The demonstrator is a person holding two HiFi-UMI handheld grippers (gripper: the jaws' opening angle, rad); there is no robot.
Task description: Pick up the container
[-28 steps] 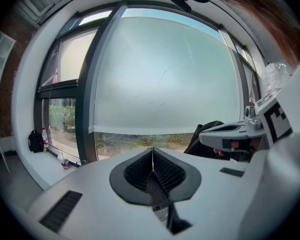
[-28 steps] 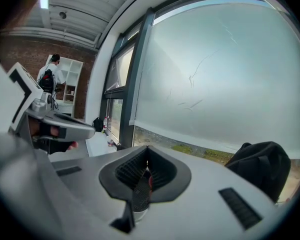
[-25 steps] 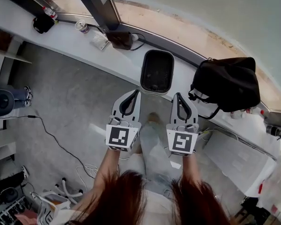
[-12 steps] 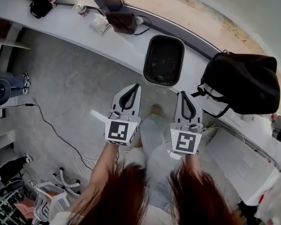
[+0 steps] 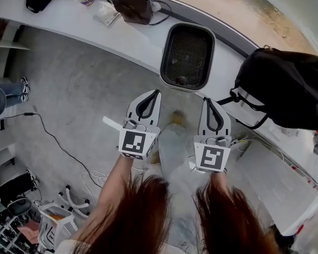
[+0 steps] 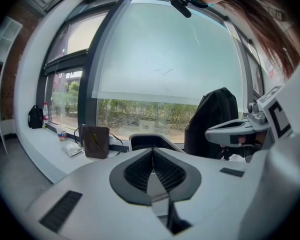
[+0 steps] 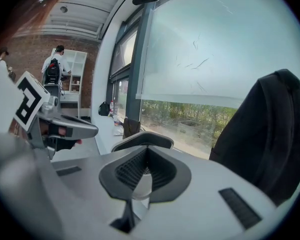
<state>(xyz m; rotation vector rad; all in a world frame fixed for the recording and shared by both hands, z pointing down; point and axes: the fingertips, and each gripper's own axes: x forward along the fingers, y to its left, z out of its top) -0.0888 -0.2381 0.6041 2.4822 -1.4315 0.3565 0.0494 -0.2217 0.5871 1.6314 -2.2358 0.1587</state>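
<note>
Jaws closed, nothing held, container [image 5: 190, 49] just ahead.
The left gripper [image 5: 156, 92] and right gripper [image 5: 206, 99], jaws together, point at the dark, white-rimmed container on the white window ledge [image 5: 132, 36], beside a black backpack [image 5: 291, 89]. Each cube [image 5: 136, 143] shows a black-and-white square marker. Since a second ago the container has come nearer the grippers.

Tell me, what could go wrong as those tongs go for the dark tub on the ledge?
The left tongs and right tongs are shut and short of the container; unopened, they might just shove it. It sits near the ledge's front edge, so a nudge could tip it off. The black bag close on the right has a strap that could snag.
</note>
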